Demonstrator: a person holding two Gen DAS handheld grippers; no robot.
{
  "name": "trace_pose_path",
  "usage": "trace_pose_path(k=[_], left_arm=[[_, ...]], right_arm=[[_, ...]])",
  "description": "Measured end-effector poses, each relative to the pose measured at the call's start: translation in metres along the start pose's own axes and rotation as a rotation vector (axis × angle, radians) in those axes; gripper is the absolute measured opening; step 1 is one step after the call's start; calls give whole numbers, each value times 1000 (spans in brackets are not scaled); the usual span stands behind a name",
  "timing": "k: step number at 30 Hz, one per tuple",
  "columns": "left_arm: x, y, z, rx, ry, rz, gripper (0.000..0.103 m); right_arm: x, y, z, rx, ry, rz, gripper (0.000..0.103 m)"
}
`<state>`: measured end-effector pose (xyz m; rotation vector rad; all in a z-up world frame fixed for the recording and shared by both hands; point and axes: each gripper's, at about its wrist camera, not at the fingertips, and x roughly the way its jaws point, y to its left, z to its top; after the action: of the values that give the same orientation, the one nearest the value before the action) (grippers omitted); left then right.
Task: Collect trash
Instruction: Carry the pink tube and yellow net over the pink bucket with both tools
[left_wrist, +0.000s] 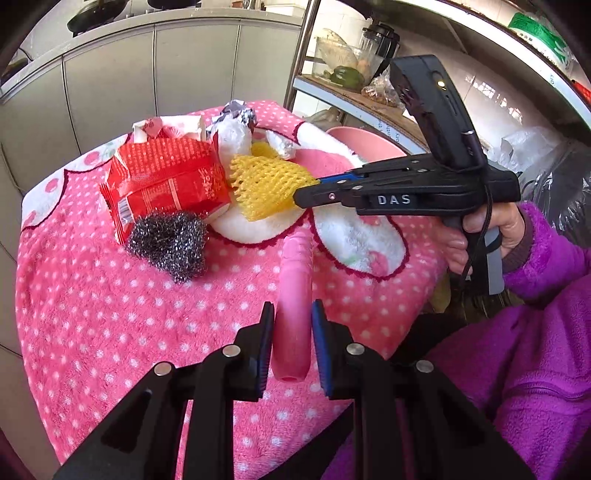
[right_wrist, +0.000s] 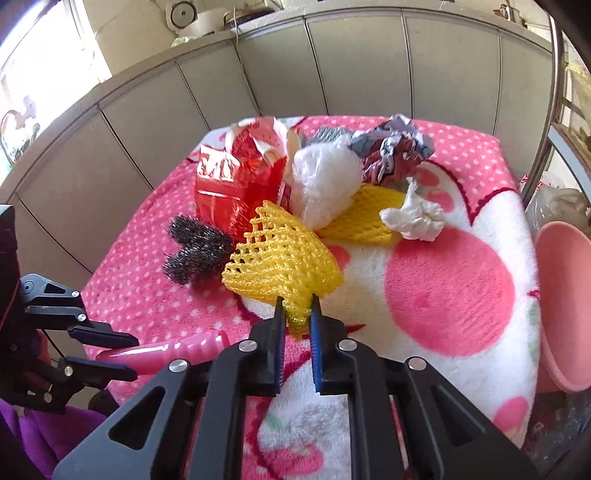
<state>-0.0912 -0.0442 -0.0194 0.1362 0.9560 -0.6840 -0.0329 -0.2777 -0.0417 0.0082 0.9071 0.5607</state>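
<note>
Kitchen scene, table draped in a pink polka-dot blanket (right_wrist: 476, 155) bearing a heap of trash.

Right gripper (right_wrist: 298, 306) — jaws closed on the near corner of a yellow foam net (right_wrist: 282, 258), the mesh pinched between the blue pads (right_wrist: 316, 332); seen from the left wrist view reaching in from the right, held by a hand (left_wrist: 487, 236) in a purple fleece sleeve (left_wrist: 546, 258).

Left gripper (left_wrist: 293, 314) — jaws clamped on a pink handle (left_wrist: 293, 295), pads pressed against its two sides, the handle running away from the camera over the blanket; in the right wrist view at the near left edge, handle between the two fingers.

Trash heap, far half of the table: red snack wrapper (right_wrist: 232, 188) at left, touching the net; steel wool scourer (right_wrist: 195, 247) just in front of the wrapper, near the net's left edge; white plastic wad (right_wrist: 321, 184) behind the net; second yellow foam net (right_wrist: 365, 214) beneath that wad; crumpled printed wrapper (right_wrist: 395, 151) farthest right; crumpled white tissue (right_wrist: 413, 218) lying apart on the right side.

Pink basin (right_wrist: 565, 314) beyond the table's right edge. Grey cabinet doors (right_wrist: 332, 62) behind. Metal shelf rack (left_wrist: 354, 92) at far right, carrying jars and a green pepper (left_wrist: 345, 75).
</note>
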Motion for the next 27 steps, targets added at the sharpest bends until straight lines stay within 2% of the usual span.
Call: trace_pose_path(k=[6, 12, 16, 22, 27], left_arm=[[-15, -5, 8, 4, -51, -7, 20], [-22, -12, 20, 17, -82, -5, 20], [-22, -16, 31, 7, -114, -4, 20], [-5, -42, 76, 27, -171, -56, 20], [28, -88, 126, 76, -175, -112, 20]], right_arm=[[-36, -13, -4, 48, -66, -18, 12], [-44, -13, -9, 40, -52, -41, 12], [-65, -24, -7, 77, -123, -70, 12], [-100, -73, -13, 194, -205, -217, 12], [-119, -123, -31, 303, -225, -371, 12]])
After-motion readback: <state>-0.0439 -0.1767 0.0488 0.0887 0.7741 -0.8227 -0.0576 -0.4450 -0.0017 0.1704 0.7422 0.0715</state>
